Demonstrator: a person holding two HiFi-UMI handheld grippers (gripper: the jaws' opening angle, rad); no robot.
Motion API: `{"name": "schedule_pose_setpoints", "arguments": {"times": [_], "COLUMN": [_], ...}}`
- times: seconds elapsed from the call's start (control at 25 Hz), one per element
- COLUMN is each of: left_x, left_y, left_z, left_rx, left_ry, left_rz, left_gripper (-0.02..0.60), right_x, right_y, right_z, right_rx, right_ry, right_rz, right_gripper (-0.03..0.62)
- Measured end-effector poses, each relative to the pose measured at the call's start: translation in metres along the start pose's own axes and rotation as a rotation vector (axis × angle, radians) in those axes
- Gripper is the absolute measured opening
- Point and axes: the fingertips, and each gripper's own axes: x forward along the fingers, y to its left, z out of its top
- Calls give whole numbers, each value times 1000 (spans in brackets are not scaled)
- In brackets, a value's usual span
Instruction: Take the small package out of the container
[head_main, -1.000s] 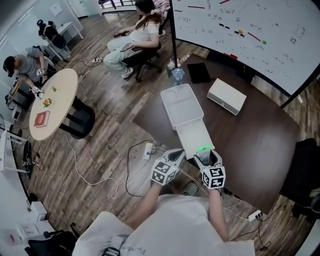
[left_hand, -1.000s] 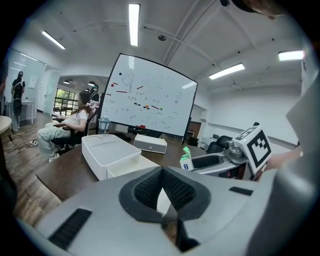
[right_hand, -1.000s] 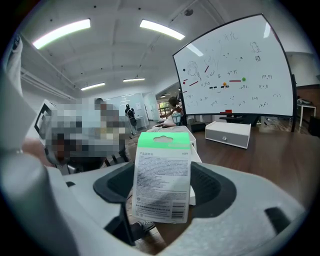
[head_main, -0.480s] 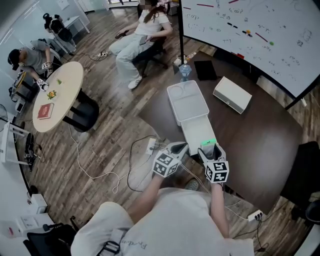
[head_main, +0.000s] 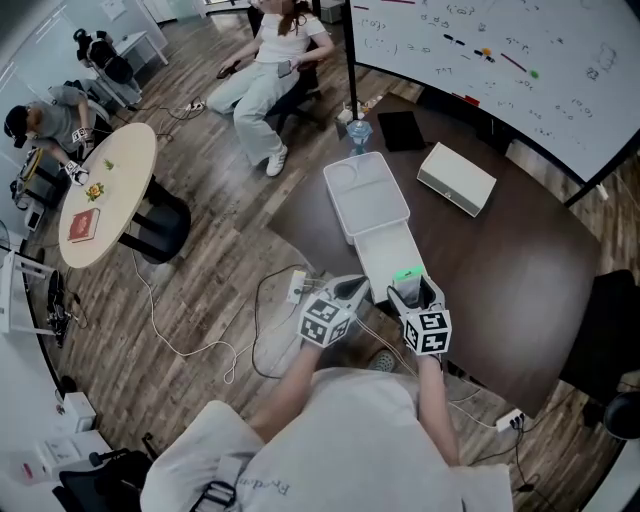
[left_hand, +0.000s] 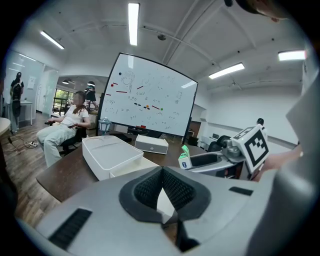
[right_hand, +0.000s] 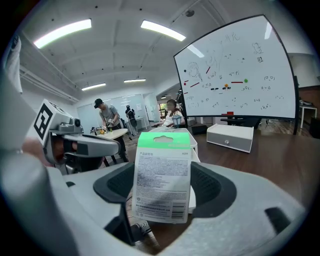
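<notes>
Left gripper (head_main: 350, 292) is pressed together with nothing in it, just beside the container's near left corner; the container (head_main: 372, 200) is a smooth white rectangular box lying open, its long axis running away from me on the dark tabletop (head_main: 500, 270); the small package (right_hand: 162, 170), a flat white printed card with a green tab, stands upright at the container's near end; my right gripper (head_main: 410, 286) pinches its side edges between ribbed black pads; the way out, I judge, is up and back toward me.
</notes>
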Motion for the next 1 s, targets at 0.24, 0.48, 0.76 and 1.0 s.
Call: {"name": "schedule_pose_setpoints", "arguments": {"times": [0.24,0.48,0.76,1.0], "left_x": [1,4,7,8], "left_y": [-3,-4,-6,-7], "left_z": [-4,-6,-7,-4], "left_rx": [4,8,12,17], "left_ry": [21,34,39,33], "left_rz": [-10,-11,-18,-19], "left_gripper": [5,5,5,5], "right_x": [1,3,2,3], "right_y": [2,3,-3,-2], "right_z": [1,1,0,2], "right_rx": [-13,-21,-14,-15], "right_ry": [4,13,17,23], "right_rz": [19,38,28,41], "right_gripper": [348,348,348,348]}}
